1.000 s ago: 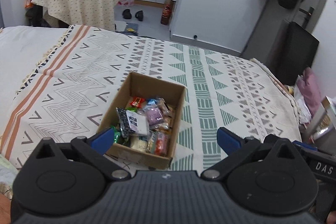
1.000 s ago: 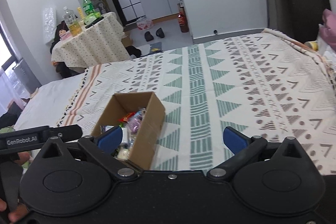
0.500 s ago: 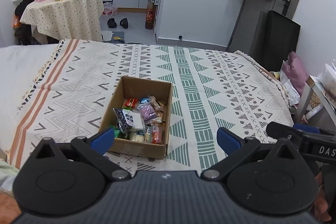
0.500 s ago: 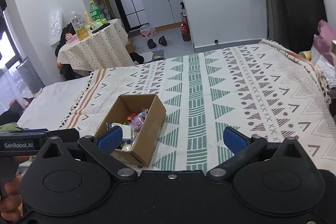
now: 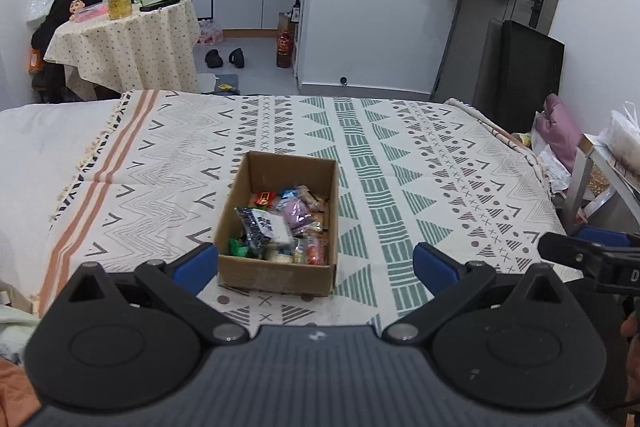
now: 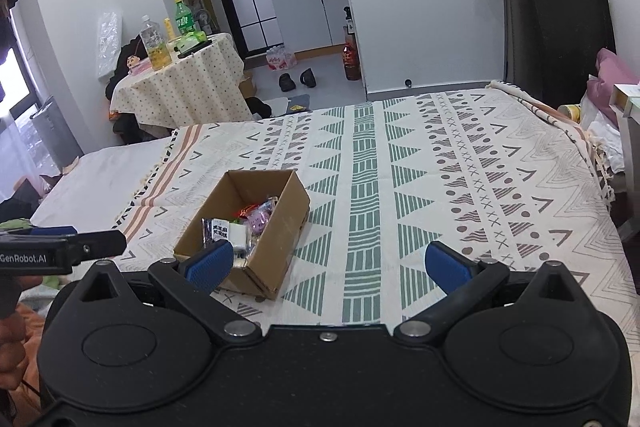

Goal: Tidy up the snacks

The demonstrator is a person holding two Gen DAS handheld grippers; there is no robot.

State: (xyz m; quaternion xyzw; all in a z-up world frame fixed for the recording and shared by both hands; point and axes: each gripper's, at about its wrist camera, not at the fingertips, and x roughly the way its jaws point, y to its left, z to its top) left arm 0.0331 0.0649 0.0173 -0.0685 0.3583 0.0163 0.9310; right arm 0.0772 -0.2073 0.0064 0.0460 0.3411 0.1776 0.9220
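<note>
Fingers, left gripper [image 5: 315, 264]: blue pads spread wide, nothing between them, hovering just short of the cardboard box [image 5: 276, 269].
Fingers, right gripper [image 6: 327, 264]: spread wide too and holding nothing; the left pad overlaps the box's near corner in the right view, contact cannot be told.
Box: open-topped cardboard box sitting on the patterned blanket [image 5: 420, 163] that covers the bed, a little toward the orange-striped side.
Box contents: a heap of wrapped snacks [image 5: 280, 223] — a dark speckled packet with a white label on top at the near left, a purple packet beside it toward the middle, a red wrapper at the far end, a green one in the near left corner.
Left view only: looks straight down into the box, so most of the pile shows; the right gripper's black body pokes in to the right of the box.
Right view only: sees the box from its right side, so its wall hides much of the pile; the white-labelled packet stands up at the near end.
Beyond the box: round table [image 6: 184, 83] with bottles, well past the bed.
</note>
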